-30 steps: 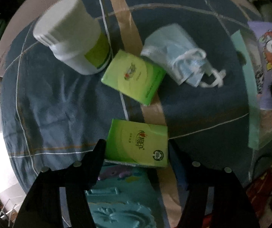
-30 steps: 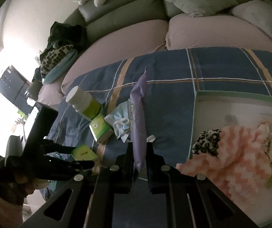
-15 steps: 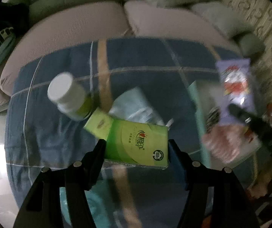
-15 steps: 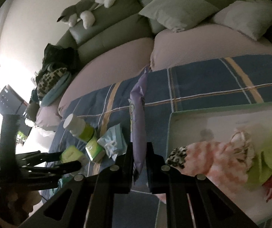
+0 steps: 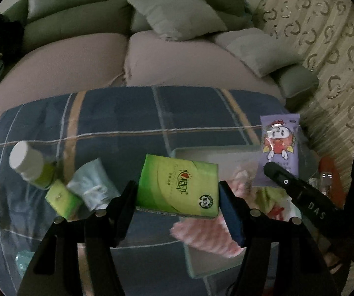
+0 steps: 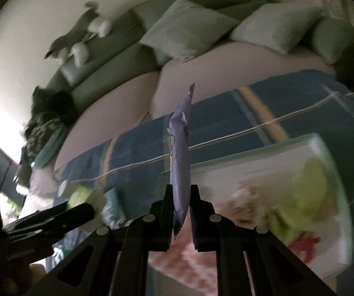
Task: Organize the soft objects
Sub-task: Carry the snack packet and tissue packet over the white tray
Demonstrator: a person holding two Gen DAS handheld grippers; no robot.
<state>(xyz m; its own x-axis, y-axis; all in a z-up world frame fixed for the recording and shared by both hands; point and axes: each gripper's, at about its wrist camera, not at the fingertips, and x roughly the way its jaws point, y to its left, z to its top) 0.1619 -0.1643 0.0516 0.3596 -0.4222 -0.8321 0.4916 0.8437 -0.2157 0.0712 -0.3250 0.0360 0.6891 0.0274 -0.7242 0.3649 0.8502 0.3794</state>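
Both packs are now lifted off the blanket: left claw clamps the tissue pack, right claw the purple sachet, both near the box.

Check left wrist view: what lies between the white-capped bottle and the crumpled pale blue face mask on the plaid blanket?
A small green tissue pack lies between the white-capped bottle and the pale blue face mask, slightly nearer the camera, in the left wrist view.

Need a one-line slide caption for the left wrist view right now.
Left claw carries a green tissue pack above the plaid blanket, beside the right claw gripping a purple packet.
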